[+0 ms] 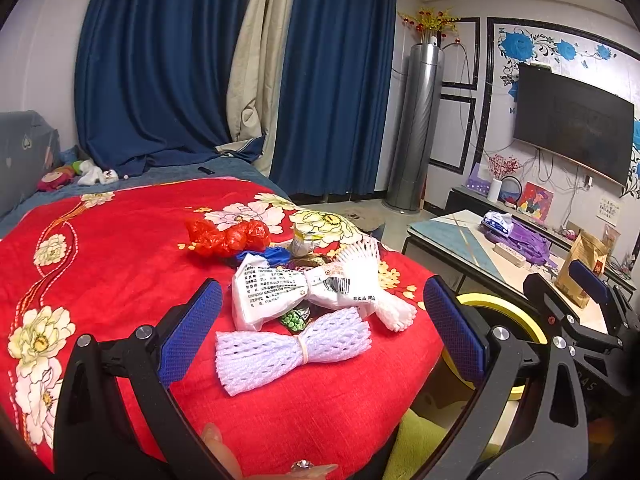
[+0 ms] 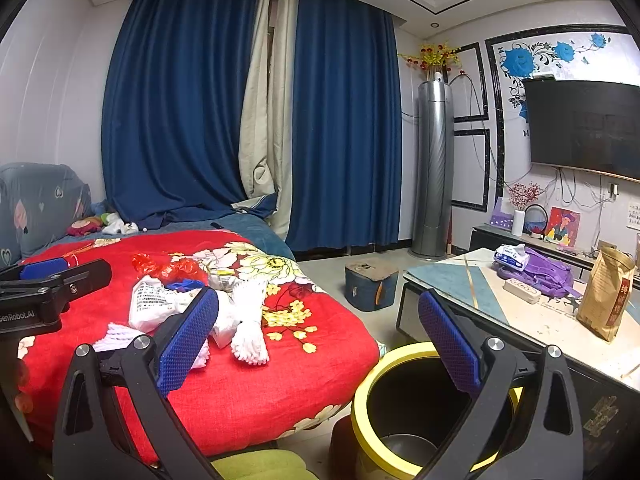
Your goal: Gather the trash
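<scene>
A red floral blanket [image 1: 120, 264] carries the trash pile [image 1: 304, 292] near its right edge, above a yellow-rimmed bin [image 2: 400, 412]. The left gripper [image 1: 320, 328] and right gripper [image 2: 320, 340] both hang spread wide, holding nothing.

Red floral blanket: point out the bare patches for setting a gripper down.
Red floral blanket lies bare left of the white printed plastic bag and below the lavender foam net sleeve. Crowded from the red crumpled plastic bag to that sleeve.
</scene>
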